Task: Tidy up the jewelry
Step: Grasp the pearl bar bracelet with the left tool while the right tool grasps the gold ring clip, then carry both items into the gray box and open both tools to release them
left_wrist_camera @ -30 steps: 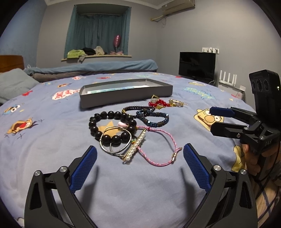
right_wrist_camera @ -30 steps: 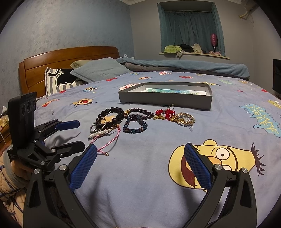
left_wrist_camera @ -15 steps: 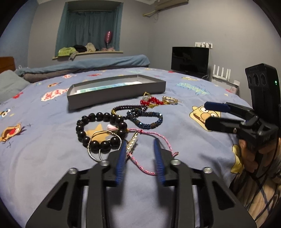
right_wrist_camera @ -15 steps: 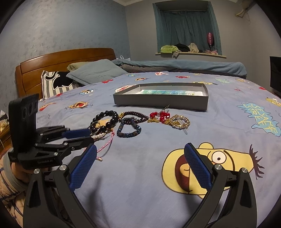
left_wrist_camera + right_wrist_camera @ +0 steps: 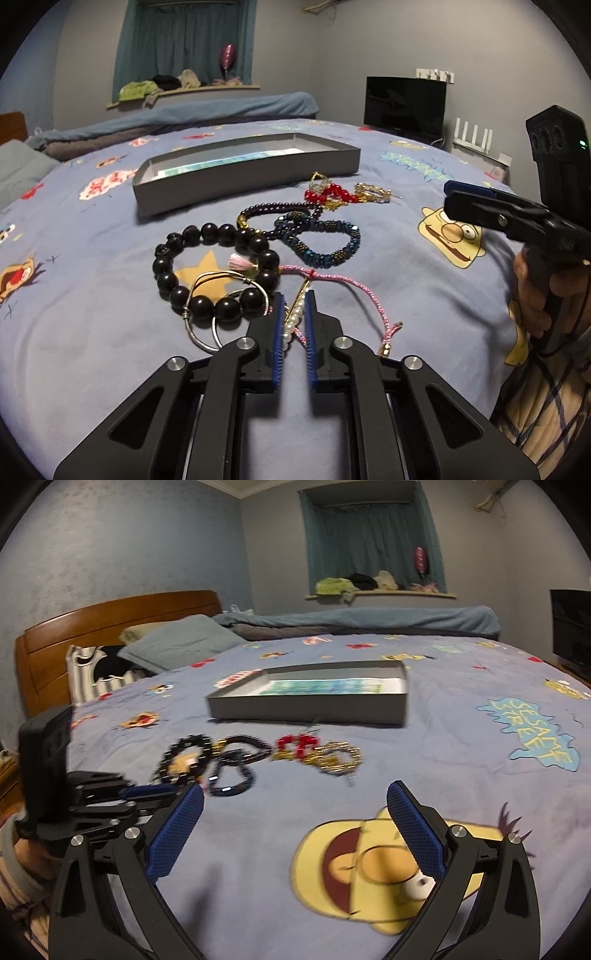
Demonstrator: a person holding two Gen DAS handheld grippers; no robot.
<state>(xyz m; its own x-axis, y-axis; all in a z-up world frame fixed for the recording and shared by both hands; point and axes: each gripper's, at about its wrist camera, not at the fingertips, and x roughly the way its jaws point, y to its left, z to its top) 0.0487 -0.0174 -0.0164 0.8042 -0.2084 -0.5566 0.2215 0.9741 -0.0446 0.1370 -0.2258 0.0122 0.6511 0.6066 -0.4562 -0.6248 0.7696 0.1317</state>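
Left hand-held gripper [image 5: 294,314] is clamped on the pearl bracelet [image 5: 293,320], likely light, limp and slippery, while right hand-held gripper [image 5: 295,830] gapes apart

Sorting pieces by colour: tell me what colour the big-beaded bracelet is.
Glossy black; the big-beaded bracelet shows best in the left wrist view.
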